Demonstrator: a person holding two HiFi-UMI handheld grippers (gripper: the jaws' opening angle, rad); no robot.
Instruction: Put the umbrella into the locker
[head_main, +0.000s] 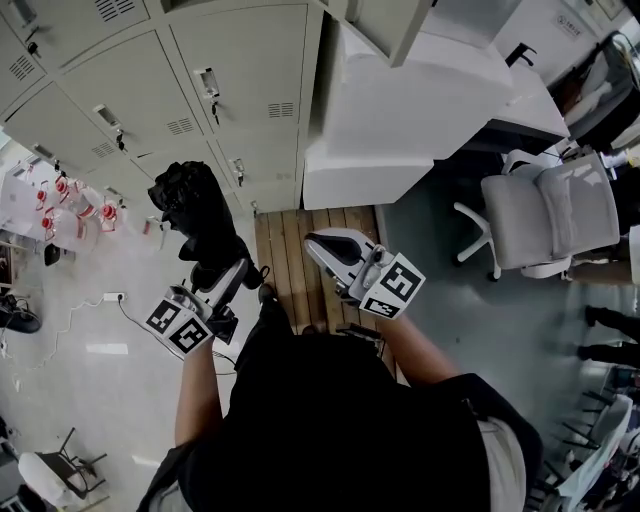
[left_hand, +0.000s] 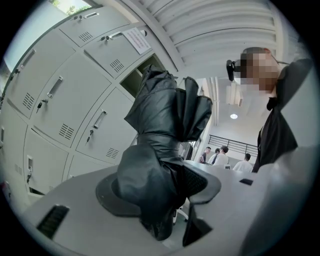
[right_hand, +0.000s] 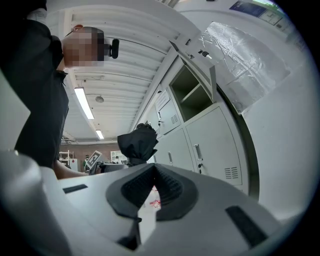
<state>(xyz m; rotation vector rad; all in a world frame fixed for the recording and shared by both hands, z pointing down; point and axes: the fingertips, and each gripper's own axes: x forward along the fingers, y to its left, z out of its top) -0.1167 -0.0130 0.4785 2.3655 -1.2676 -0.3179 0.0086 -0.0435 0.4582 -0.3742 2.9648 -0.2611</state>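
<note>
**A:** head view first, where's the umbrella rn?

**B:** black, folded, clamped in the left gripper on the person's left. It's sticking out twd the lockers on the far side. right gripper sits over the wooden floor strip, nothing in it afaict.

**A:** left gripper view?

**B:** both pads squeeze the umbrella's bunched lower fabric, and the rest of it stands up past the jaws. There's an open compartment just behind it on the far side.

**A:** and right gripper view?

**B:** jaws narrow, tips touching, nothing btw them. umbrella shows further off on the left, w/ the open compartment up and to its right. umbrella's not in any compartment yet.
</note>
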